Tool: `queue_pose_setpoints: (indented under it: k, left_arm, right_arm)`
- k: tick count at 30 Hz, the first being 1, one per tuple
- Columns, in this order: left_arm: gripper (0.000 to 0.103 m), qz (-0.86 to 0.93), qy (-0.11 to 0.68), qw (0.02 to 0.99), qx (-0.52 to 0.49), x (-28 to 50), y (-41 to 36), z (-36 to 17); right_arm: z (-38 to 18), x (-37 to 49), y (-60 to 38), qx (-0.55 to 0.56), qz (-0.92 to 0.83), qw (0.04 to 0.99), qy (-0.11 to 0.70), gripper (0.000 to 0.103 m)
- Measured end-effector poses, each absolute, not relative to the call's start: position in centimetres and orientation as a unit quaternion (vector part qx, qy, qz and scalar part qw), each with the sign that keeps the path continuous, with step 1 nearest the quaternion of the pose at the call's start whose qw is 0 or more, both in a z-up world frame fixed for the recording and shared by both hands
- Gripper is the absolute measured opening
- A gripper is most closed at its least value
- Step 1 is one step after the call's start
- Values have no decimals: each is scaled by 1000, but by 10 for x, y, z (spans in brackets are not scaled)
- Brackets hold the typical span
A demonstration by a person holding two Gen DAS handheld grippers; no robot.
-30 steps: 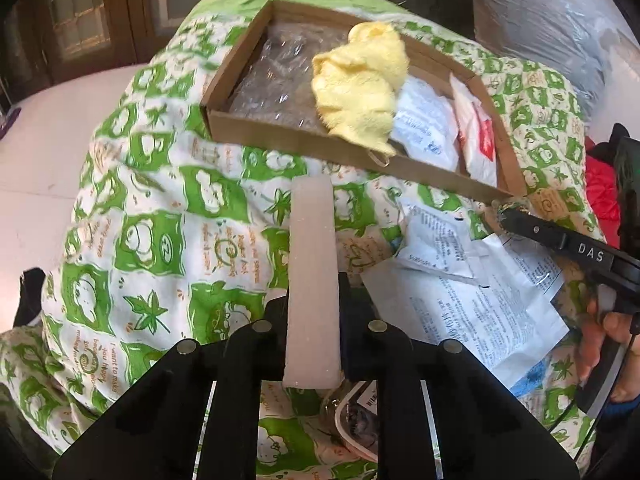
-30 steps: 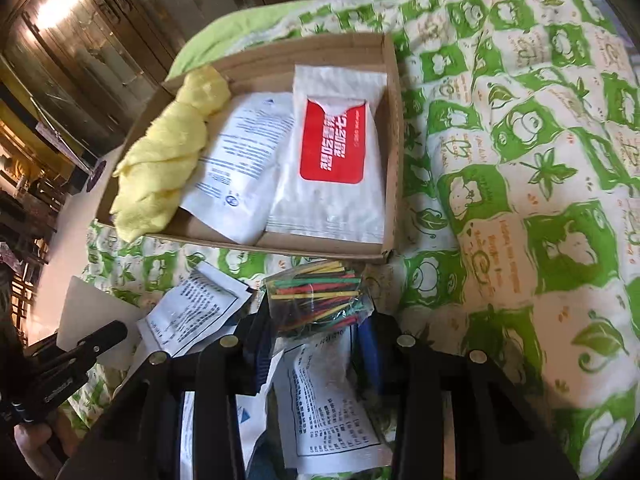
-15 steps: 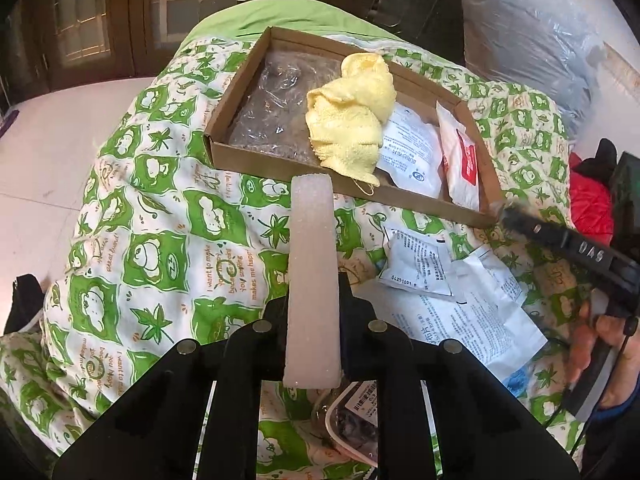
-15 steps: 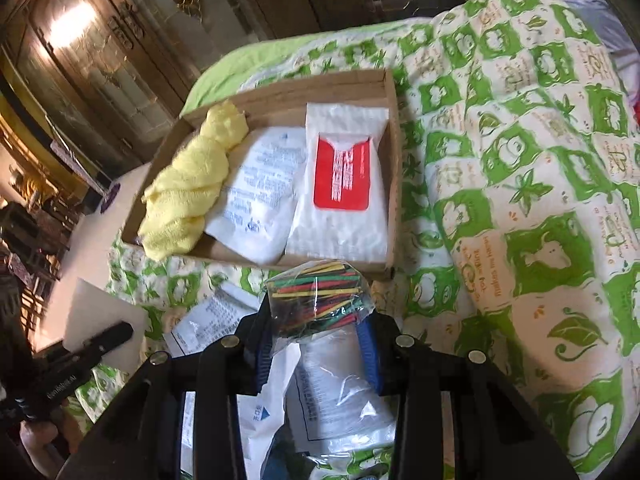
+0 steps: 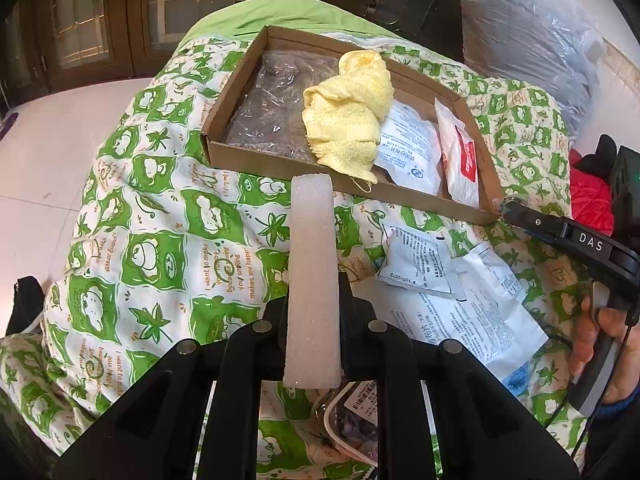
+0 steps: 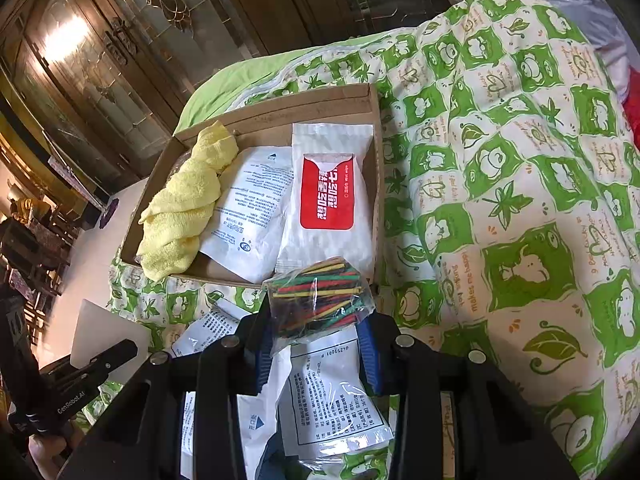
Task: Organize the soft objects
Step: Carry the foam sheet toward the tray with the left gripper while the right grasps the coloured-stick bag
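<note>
My left gripper [image 5: 313, 300] is shut on a long white foam strip [image 5: 312, 264] that sticks out toward the cardboard tray [image 5: 352, 188]. My right gripper [image 6: 316, 332] is shut on a clear bag of coloured sticks [image 6: 318, 300], held just before the tray's [image 6: 256, 116] near right corner. In the tray lie a yellow towel [image 5: 348, 112] [image 6: 180, 208], a white printed pouch [image 5: 408, 148] [image 6: 252, 208], a white pouch with a red label [image 5: 460, 160] [image 6: 328, 196] and a clear plastic bag [image 5: 276, 108].
Everything rests on a green-and-white quilt [image 5: 160, 248]. Loose white pouches [image 5: 420, 260] [image 6: 332, 396] lie under the right gripper, and a barcoded pack [image 5: 352, 412] lies below the left one. A grey plastic sack [image 5: 528, 40] and red cloth [image 5: 588, 200] sit at the right.
The right wrist view has tilted upward, so the tray sits lower in it; the stick bag stays gripped. The left gripper has hardly moved and keeps the foam strip.
</note>
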State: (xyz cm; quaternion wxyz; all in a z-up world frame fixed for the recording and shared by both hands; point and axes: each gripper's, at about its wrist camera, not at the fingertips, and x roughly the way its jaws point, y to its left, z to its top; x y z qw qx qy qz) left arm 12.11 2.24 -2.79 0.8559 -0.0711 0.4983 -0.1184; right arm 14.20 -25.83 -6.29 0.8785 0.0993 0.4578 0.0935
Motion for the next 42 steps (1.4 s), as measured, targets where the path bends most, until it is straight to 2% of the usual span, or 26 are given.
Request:
queue_pose_setpoints:
  k: [19,42]
  left_arm:
    - [14,-115,483,868,-19,140,15,-8]
    - [14,-96,482,871,11,233,22,19]
  right_arm:
    - [-59,159,-242,71,113,875,466,36]
    - [-69,209,-208,36,152,852,500,36]
